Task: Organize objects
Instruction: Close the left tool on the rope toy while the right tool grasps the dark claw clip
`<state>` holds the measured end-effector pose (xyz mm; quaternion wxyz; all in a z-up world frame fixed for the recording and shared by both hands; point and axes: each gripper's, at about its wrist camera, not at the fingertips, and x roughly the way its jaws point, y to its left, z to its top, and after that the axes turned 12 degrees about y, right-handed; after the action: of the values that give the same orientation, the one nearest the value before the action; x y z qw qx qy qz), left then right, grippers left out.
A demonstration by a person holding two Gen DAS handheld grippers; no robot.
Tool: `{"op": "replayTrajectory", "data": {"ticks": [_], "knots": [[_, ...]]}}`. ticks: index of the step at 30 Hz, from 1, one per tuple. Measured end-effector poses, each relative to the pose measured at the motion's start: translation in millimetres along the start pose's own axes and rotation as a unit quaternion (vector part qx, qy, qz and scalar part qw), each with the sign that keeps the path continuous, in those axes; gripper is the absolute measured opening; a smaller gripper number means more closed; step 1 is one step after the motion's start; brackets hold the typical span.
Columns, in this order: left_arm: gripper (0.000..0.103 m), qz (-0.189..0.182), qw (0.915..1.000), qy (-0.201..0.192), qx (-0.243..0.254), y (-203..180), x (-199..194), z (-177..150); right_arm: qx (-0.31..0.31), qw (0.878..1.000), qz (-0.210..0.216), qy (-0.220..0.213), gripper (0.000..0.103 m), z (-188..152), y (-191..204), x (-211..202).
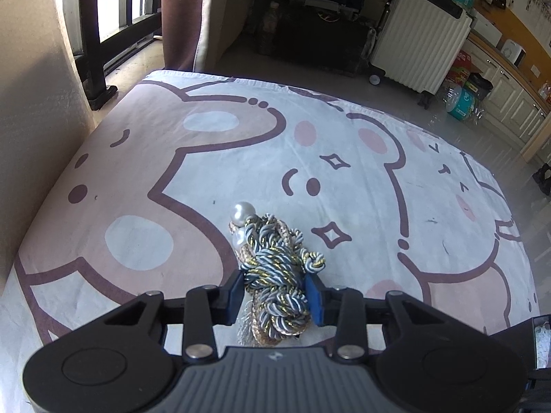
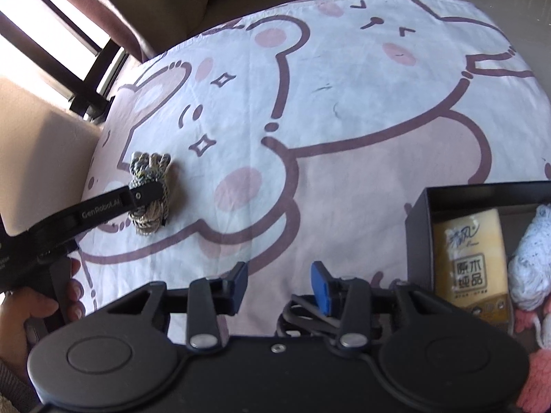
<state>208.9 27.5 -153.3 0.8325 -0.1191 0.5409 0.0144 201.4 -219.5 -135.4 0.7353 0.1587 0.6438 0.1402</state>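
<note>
Left gripper (image 1: 275,296) was clamped on the twisted rope bundle (image 1: 275,275), which lay on the bear-print sheet (image 1: 344,130) with a pearl bead (image 1: 242,213) at its far end, while the right gripper (image 2: 279,285) hung partly open and empty above the sheet. Off to the right stood a black box (image 2: 418,220), already holding a yellow tissue pack (image 2: 471,265) and white knitted yarn (image 2: 530,275). Judging by that, part of the sorting was done, and the bundle, gripped but not yet lifted, likely remained to be carried across to the box.

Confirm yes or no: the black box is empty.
No: the black box holds a yellow tissue pack and white yarn.
</note>
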Motion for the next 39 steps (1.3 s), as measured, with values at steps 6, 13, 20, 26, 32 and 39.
{"op": "replayTrajectory", "data": {"ticks": [6,13,20,26,32,39], "knots": [[0.039,-0.003,1.0000,-0.002,0.004,-0.5,-17.2,-2.1,-0.027,0.999,0.001,0.023,0.040,-9.2,10.5,-8.8],[0.039,-0.007,0.9998,-0.005,0.017,-3.8,-44.1,-10.6,-0.071,0.996,-0.004,0.059,0.040,-37.2,26.4,-22.0],[0.039,-0.011,0.9996,-0.008,0.026,-10.4,-69.0,-20.5,-0.093,0.991,-0.016,0.097,0.041,-66.8,31.4,-30.4],[0.039,-0.011,0.9989,-0.005,0.046,-23.6,-81.2,-26.3,-0.092,0.991,-0.037,0.088,0.041,-74.6,30.8,-44.5],[0.039,-0.002,0.9964,0.024,0.081,-35.9,-79.0,-34.9,-0.067,0.988,-0.079,0.118,0.046,-82.6,25.8,-28.3],[0.039,0.011,0.9925,0.047,0.112,-39.6,-76.3,-44.8,0.033,0.989,-0.035,0.143,0.056,-88.0,25.2,-21.0]]}}
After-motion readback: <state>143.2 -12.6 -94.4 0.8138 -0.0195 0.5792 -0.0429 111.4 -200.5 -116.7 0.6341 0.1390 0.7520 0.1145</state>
